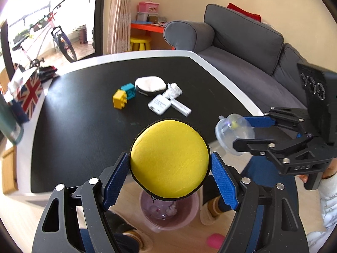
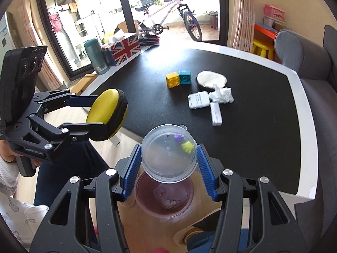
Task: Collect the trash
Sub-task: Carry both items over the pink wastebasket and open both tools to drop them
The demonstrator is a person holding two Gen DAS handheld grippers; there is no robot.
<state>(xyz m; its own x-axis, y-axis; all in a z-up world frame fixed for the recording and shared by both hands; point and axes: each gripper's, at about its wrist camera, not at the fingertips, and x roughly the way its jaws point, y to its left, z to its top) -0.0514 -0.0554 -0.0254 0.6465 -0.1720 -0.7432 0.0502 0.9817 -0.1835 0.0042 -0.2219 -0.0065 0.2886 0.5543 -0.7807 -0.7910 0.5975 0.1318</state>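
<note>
both grippers are loaded and parked off the near edge of the table, right over the bin on the floor, which i'd guess is the whole point of the pose: let go and stuff falls in.

the left gripper is clamped on the yellow pouch, its blue pads pressing the pouch's two sides so the flat face points at the camera. the bin sits just below and behind the pouch from that gripper's view, partly hidden by it. (is a zip pouch really trash? can't tell, it looks intact.)

the right gripper is squeezed on the clear cup, pads on its sides, lid toward the camera. a purple and a yellow bit are inside. the bin is straight under it, with some crumpled stuff already at the bottom. the cup looks slick and round, so a side pinch like this seems right but could slip if loosened slowly.

out ahead of both grippers, well apart from them on the black top: a tissue wad, a white box touching it, a white stick just beside it, a white pouch, and two blocks side by side. the wad looks like the obvious next trash. the blocks probably stay.

far side of the table holds a flag tissue box and a teal flask, out of the way.
</note>
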